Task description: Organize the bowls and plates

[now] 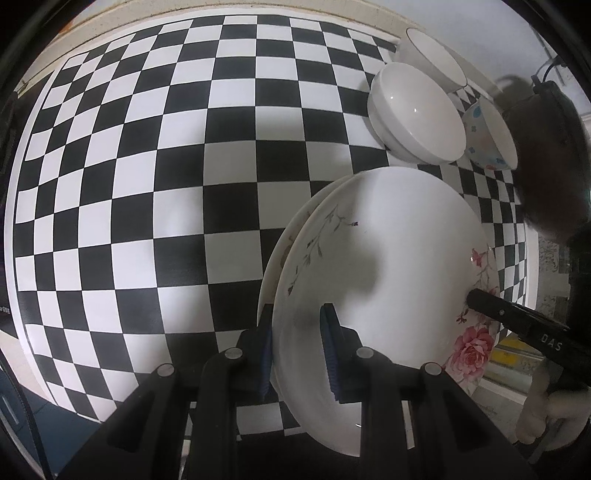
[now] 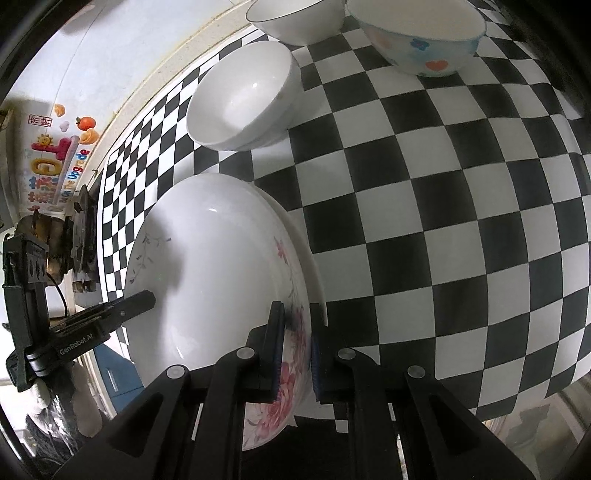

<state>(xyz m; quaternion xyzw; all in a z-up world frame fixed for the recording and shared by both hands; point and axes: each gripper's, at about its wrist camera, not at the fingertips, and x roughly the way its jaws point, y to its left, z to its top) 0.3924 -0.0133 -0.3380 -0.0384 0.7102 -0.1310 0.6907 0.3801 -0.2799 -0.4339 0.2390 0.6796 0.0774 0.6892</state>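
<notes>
A white plate with pink roses and a grey branch print [image 1: 388, 266] lies on top of a second plate [image 1: 291, 236] on the checkered table. My left gripper [image 1: 297, 343] is shut on its near rim. My right gripper [image 2: 297, 343] is shut on the opposite rim at the roses [image 2: 288, 369], and shows in the left wrist view [image 1: 480, 301]. The plate fills the left of the right wrist view [image 2: 221, 277]. A plain white bowl [image 1: 417, 110] [image 2: 240, 96], a dark-rimmed white bowl [image 1: 436, 55] [image 2: 295, 18] and a bowl with blue and red shapes [image 1: 487, 136] [image 2: 421, 40] stand beyond the plates.
The black and white checkered cloth [image 1: 184, 166] [image 2: 443, 221] covers the table. A pale wall edge [image 1: 110, 26] runs along the far side. A wall with colourful stickers [image 2: 55, 155] and a dark stove part [image 2: 85, 229] lie left in the right wrist view.
</notes>
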